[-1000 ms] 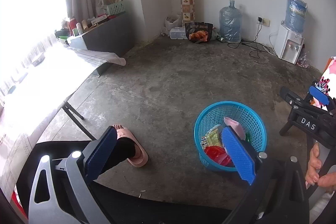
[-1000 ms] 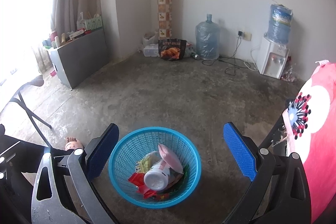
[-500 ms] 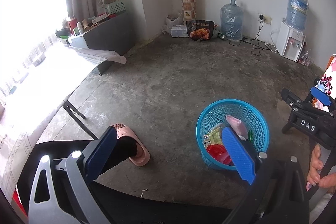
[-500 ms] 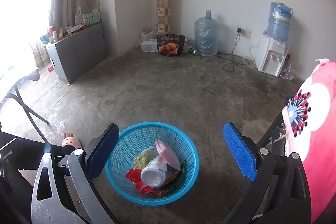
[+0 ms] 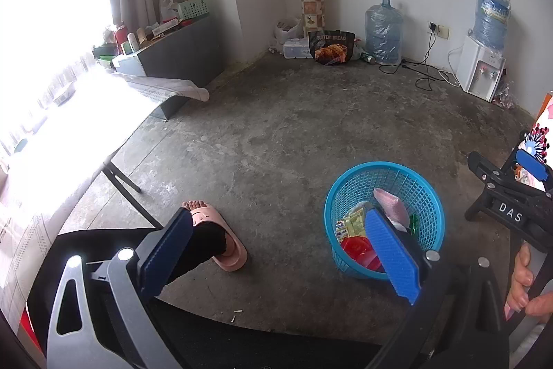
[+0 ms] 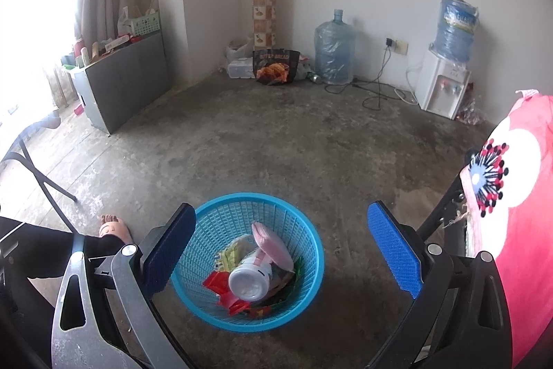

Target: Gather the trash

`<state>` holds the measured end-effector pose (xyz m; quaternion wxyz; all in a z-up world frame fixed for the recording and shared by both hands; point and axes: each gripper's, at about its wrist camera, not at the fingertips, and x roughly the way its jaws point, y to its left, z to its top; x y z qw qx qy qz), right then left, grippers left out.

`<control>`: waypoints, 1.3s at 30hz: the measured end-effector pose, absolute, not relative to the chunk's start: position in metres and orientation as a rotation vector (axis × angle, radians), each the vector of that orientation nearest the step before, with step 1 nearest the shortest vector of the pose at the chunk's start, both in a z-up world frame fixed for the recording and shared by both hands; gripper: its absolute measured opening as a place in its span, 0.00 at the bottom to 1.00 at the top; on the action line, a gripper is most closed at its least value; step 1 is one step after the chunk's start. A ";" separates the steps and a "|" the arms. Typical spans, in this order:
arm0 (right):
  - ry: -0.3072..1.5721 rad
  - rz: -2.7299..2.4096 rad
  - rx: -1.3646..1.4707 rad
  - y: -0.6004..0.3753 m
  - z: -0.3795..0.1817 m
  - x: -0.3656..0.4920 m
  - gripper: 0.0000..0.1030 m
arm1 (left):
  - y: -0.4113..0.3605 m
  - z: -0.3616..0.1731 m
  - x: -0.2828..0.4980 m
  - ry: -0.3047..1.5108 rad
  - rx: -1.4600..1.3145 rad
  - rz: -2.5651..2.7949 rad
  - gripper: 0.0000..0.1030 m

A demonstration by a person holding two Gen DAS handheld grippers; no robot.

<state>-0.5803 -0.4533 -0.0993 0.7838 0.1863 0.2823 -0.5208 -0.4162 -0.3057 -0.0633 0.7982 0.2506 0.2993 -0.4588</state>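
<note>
— Left view? Left gripper [image 5: 280, 256] spread wide, empty, above floor; basket [image 5: 425, 196] at right, holding trash [image 5: 356, 246].
— Right view? Right gripper [image 6: 281, 251] spread wide, empty, straddling basket [image 6: 238, 204]; bottle [image 6: 250, 280] atop wrappers [image 6: 221, 291] inside.

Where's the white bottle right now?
Right wrist view: white bottle lies in the blue basket on the floor, atop wrappers, under a pink pouch, between the open fingers.
</note>
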 end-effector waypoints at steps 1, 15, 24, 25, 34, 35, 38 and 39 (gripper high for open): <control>0.607 -1.122 0.403 -0.454 -0.099 -0.580 0.93 | -0.306 -0.063 -0.416 0.643 0.538 -0.984 0.95; 0.593 -1.102 0.408 -0.445 -0.097 -0.582 0.93 | -0.306 -0.064 -0.418 0.642 0.539 -0.983 0.95; 0.600 -1.098 0.408 -0.444 -0.097 -0.583 0.93 | -0.306 -0.064 -0.418 0.642 0.541 -0.983 0.95; 0.599 -1.097 0.410 -0.444 -0.098 -0.583 0.93 | -0.306 -0.064 -0.418 0.642 0.541 -0.982 0.95; 0.604 -1.097 0.409 -0.444 -0.100 -0.581 0.93 | -0.306 -0.064 -0.419 0.640 0.541 -0.983 0.95; 0.603 -1.098 0.408 -0.444 -0.100 -0.581 0.93 | -0.306 -0.064 -0.418 0.641 0.541 -0.982 0.95; 0.609 -1.094 0.409 -0.445 -0.100 -0.581 0.93 | -0.307 -0.064 -0.419 0.642 0.541 -0.983 0.95; 0.614 -1.095 0.409 -0.445 -0.100 -0.581 0.93 | -0.306 -0.064 -0.419 0.642 0.541 -0.984 0.95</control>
